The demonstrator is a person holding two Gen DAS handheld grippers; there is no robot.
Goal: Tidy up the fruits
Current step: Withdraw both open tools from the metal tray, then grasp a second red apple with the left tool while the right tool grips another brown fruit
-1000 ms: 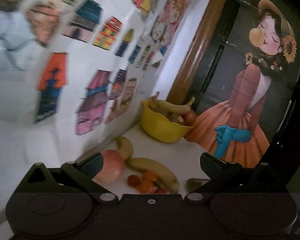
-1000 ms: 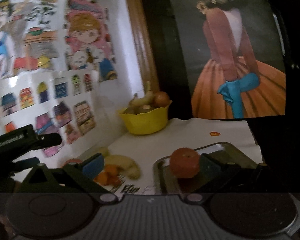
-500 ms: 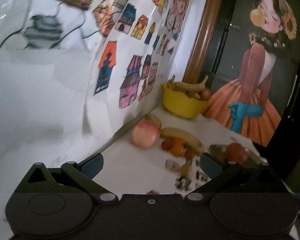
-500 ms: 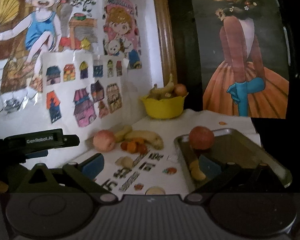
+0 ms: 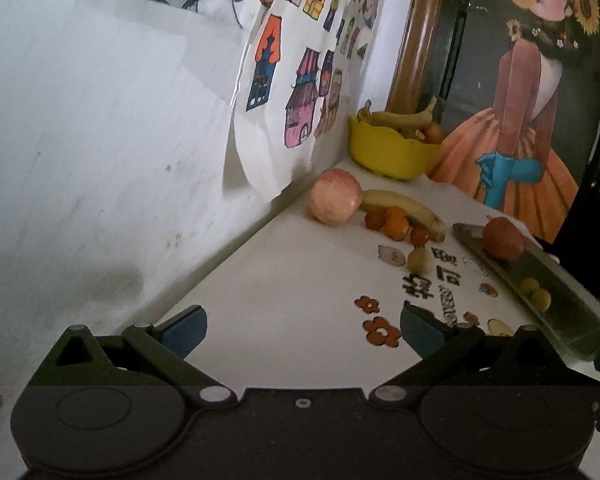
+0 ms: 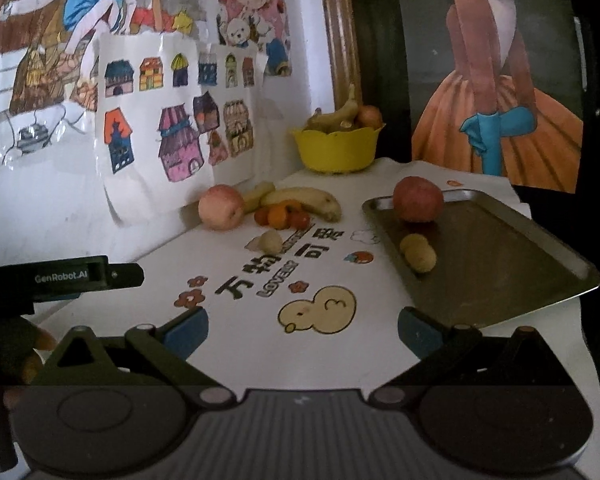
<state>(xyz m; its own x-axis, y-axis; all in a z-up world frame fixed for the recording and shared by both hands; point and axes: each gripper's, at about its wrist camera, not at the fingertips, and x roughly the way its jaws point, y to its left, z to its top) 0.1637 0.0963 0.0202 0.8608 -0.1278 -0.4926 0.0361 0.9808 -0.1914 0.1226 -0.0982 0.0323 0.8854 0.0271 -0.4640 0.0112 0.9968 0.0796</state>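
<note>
Tablecloth [image 6: 260,344] duck print — right view only (tray [image 6: 500,264] whole).

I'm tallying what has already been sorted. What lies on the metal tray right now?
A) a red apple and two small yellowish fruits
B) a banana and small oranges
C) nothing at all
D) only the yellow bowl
A: in the right wrist view the metal tray holds a red apple at its far end and two small yellowish fruits near its left rim; the banana lies on the table.
</note>
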